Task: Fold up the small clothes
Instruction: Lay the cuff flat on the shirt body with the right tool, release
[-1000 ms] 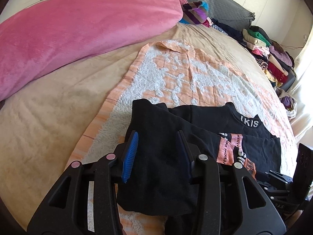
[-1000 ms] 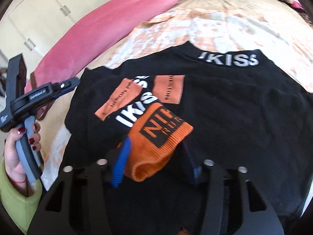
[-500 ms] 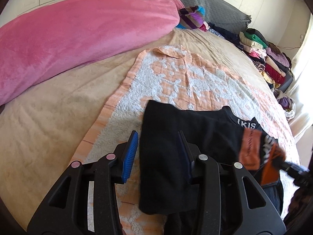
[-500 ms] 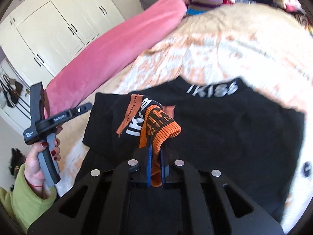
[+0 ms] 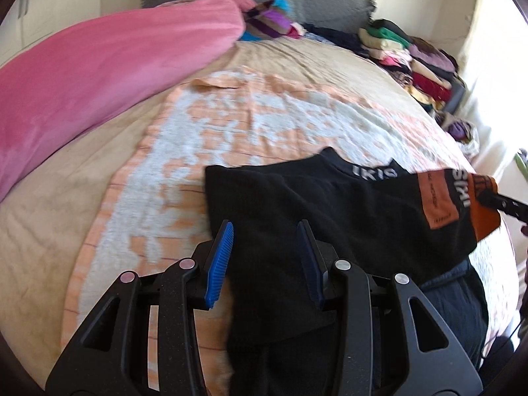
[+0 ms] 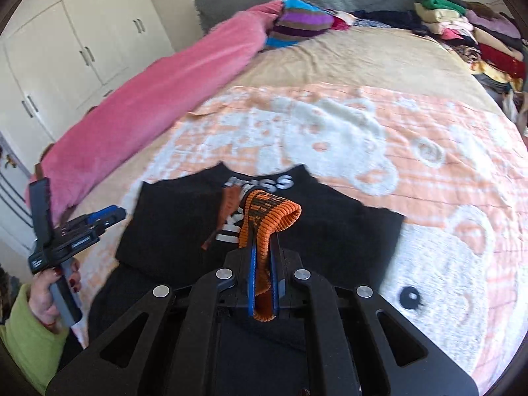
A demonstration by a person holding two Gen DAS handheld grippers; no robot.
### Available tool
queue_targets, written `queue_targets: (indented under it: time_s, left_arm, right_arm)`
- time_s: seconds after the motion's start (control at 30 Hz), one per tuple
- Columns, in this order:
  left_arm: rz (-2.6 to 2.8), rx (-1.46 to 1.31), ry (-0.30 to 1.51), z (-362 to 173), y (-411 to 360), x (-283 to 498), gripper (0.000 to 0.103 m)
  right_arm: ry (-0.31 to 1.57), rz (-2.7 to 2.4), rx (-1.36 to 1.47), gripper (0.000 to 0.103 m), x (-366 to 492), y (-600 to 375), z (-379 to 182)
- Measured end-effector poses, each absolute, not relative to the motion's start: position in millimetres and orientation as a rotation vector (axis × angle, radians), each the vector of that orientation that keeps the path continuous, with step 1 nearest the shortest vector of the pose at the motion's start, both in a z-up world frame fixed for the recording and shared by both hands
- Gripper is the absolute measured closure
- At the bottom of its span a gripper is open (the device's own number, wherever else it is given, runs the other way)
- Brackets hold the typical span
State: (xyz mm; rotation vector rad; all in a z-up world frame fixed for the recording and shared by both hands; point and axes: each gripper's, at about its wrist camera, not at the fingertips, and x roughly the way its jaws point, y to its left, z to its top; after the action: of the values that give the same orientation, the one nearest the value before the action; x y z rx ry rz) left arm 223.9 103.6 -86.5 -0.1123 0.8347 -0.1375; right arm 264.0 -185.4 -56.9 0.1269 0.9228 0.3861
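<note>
1. Pinching the orange ribbed cuff [image 6: 264,227], the right gripper [image 6: 262,264] has its blue fingers [image 6: 251,274] pressed together on the knit, which loops up out of them towards 12 o'clock.
2. The cuff belongs to a black sweater [image 6: 336,231] lying on a peach-and-white blanket [image 6: 396,151]; white lettering shows at its collar, and the sleeve runs across the sweater's body to the clamped cuff.
3. In the left wrist view the same sweater [image 5: 313,204] fills the lower centre, its sleeve stretched out towards 3 o'clock, where the right gripper's tip [image 5: 495,199] grips the cuff [image 5: 485,211].
4. The left gripper [image 5: 264,257] hovers over the sweater's near-left part with its fingers [image 5: 219,260] spread apart, holding nothing; whether they touch the cloth cannot be told.
5. A pink blanket roll [image 5: 99,76] lies at 10 o'clock, and a pile of folded clothes [image 5: 412,56] at 2 o'clock.
</note>
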Motion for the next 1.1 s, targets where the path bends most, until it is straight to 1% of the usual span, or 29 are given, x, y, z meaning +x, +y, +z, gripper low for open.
queue_targets:
  time_s: [0.17, 0.33, 0.37, 0.47, 0.63, 0.77, 0.83, 0.97, 1.03, 1.07, 1.1]
  left_arm:
    - [-0.197, -0.031, 0.828, -92.7, 74.8, 221.3, 0.071]
    - [-0.214, 0.003, 0.844, -100.6, 64.7, 222.3, 0.071]
    - [-0.213, 0.011, 0.852, -102.6, 63.7, 223.0, 0.070]
    - [-0.213, 0.017, 0.868, -106.3, 61.7, 224.7, 0.063]
    - [-0.204, 0.052, 0.890, -113.4, 57.2, 226.7, 0.063]
    - [-0.197, 0.058, 0.896, -114.4, 58.2, 227.2, 0.062]
    - [-0.197, 0.056, 0.896, -114.0, 58.9, 227.2, 0.062]
    - [-0.199, 0.046, 0.884, -110.3, 60.1, 226.2, 0.062]
    - [-0.208, 0.030, 0.860, -103.9, 60.9, 223.7, 0.062]
    - [-0.214, 0.028, 0.849, -101.0, 60.4, 222.9, 0.062]
    - [-0.218, 0.028, 0.844, -99.4, 59.6, 222.2, 0.062]
  right_arm:
    - [0.951, 0.331, 0.104, 0.097, 265.9, -194.0, -71.4]
    - [0.977, 0.289, 0.082, 0.097, 268.3, -195.7, -83.8]
    - [0.980, 0.283, 0.076, 0.097, 268.6, -195.6, -85.5]
    - [0.996, 0.262, 0.064, 0.097, 271.0, -197.1, -92.3]
    - [1.029, 0.253, 0.098, 0.096, 275.3, -204.2, -105.8]
    - [1.049, 0.215, 0.107, 0.093, 274.7, -210.7, -115.3]
    - [1.041, 0.206, 0.130, 0.090, 272.3, -218.4, -114.4]
    - [1.008, 0.201, 0.138, 0.090, 264.3, -229.6, -104.6]
    - [1.001, 0.220, 0.146, 0.082, 263.1, -229.9, -101.4]
    - [1.006, 0.226, 0.156, 0.074, 263.7, -229.7, -101.7]
    - [1.007, 0.226, 0.167, 0.071, 265.2, -229.6, -102.8]
